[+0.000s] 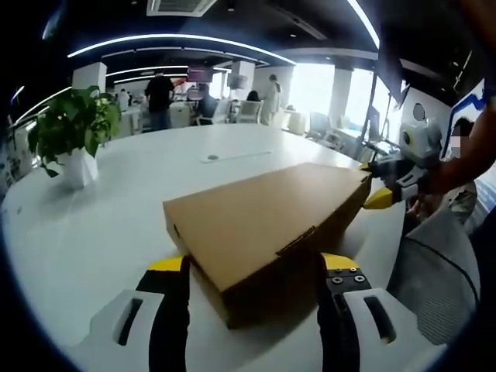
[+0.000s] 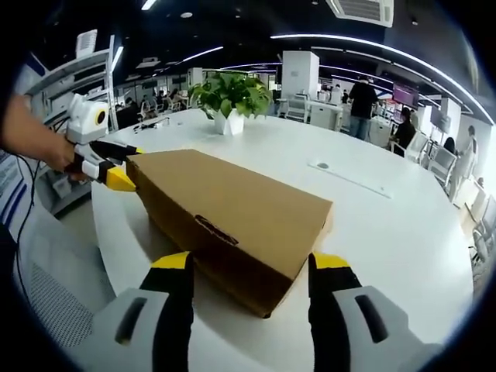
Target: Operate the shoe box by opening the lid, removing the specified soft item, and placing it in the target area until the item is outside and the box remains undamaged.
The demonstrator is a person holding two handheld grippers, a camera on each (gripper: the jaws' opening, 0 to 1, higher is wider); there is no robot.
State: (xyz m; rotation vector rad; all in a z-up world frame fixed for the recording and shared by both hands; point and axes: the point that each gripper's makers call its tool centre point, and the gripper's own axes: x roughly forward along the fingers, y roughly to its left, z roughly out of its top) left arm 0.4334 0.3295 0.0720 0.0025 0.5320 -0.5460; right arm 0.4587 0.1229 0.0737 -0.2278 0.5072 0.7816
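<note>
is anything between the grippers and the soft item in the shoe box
Yes. The shoe box is closed, its cardboard lid flat over whatever is inside, so the item is hidden. The left gripper and right gripper sit at opposite ends, with nothing else between them and the box.

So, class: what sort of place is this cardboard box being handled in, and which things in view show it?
Most likely an open-plan office: a large round white table holding the closed box, a potted plant, desks with people working behind, and ceiling strip lights.

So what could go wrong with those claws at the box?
The shoe box is thin cardboard with its lid shut. If the left claw or the right claw pinches a corner hard, it might dent or tear. The box lies near the white table's edge, so a pull could slide it off.
</note>
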